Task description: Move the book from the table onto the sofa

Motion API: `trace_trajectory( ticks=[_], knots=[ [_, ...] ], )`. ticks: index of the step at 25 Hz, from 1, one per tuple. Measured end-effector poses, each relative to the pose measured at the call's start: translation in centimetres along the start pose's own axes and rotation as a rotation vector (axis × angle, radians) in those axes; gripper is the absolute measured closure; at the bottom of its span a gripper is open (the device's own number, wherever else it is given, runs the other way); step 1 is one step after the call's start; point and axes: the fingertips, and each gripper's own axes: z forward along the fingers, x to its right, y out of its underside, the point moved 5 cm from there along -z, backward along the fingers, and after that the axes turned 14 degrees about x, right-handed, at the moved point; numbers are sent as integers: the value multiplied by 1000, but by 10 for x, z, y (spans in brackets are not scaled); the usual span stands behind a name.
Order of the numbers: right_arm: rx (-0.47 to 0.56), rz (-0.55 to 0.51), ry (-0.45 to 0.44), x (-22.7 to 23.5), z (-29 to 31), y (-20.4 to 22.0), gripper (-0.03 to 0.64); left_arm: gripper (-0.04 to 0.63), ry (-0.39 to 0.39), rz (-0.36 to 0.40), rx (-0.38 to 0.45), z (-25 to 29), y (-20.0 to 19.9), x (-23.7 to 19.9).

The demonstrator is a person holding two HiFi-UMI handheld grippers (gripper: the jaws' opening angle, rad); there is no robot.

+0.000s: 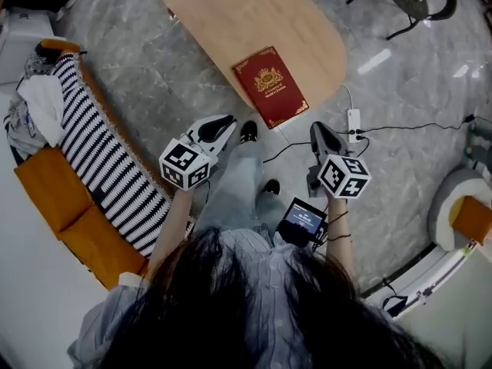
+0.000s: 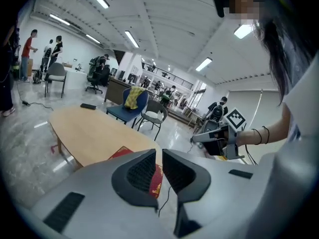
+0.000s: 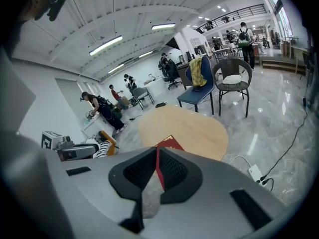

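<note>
The red gold-crested hardcover book (image 1: 270, 85) lies at the lower edge of the oval wooden desk (image 1: 231, 14), upper centre. The left tongs (image 1: 224, 124) and right tongs (image 1: 317, 131) hang short of it, closed and empty. Best to open them first, pinch opposite edges, then carry it level to the orange sofa (image 1: 54, 191), left.

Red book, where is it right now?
In the head view the red book lies on the near end of the wooden table, upper middle, right of the orange sofa.
</note>
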Motion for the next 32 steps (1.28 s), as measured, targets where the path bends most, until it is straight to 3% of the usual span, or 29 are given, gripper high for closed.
trace_trajectory(
  ticks=[8, 14, 17, 19, 21, 25, 29, 32],
  knots=[
    [-29, 51, 108, 64, 76, 37, 592, 565, -42, -165, 40, 70, 41, -101],
    [-95, 158, 172, 106, 99, 76, 592, 563, -45, -191, -53, 110, 84, -160],
    [-139, 241, 193, 119, 107, 102, 572, 485, -43, -208, -104, 122, 107, -188],
    [-171, 310, 177, 119, 113, 118, 454, 413, -37, -226, -135, 126, 121, -203],
    [-197, 351, 161, 119, 118, 134, 431, 382, -22, -230, -170, 129, 134, -214],
    [-216, 363, 182, 122, 126, 155, 393, 339, 25, -230, -215, 139, 150, -226],
    [-197, 311, 208, 124, 130, 157, 388, 295, 64, -254, -239, 152, 162, -235],
    [-182, 322, 221, 127, 128, 157, 380, 291, 76, -278, -225, 163, 163, -238]
  ],
)
